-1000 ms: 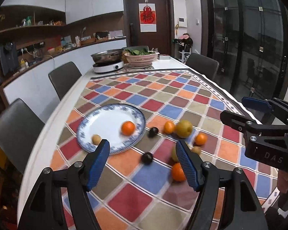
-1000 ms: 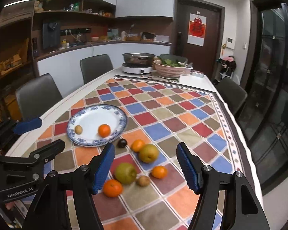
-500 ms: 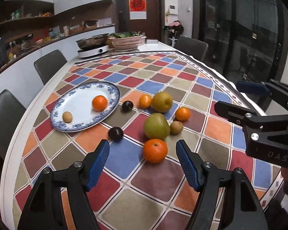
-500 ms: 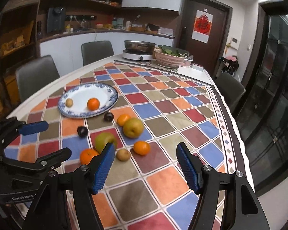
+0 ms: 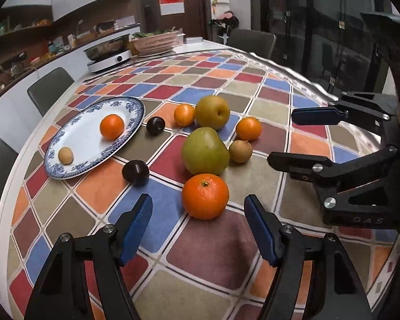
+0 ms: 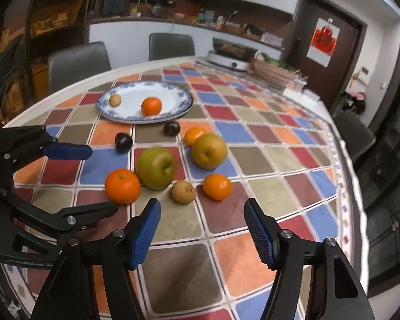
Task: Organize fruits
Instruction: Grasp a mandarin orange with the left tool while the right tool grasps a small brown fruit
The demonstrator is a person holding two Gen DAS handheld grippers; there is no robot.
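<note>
While jaws gape | plate (image 5: 136, 122): orange (image 5: 112, 127), small tan fruit (image 5: 66, 155)

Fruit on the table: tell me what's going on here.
A person holds a gripper in each hand and is sorting fruit onto the plate. One orange and a small brown fruit lie on it already; the rest sit loose on the checked tablecloth. The left gripper is open, empty, and lined up just short of the nearest orange. The right gripper is also open and empty, near a small brown fruit.
</note>
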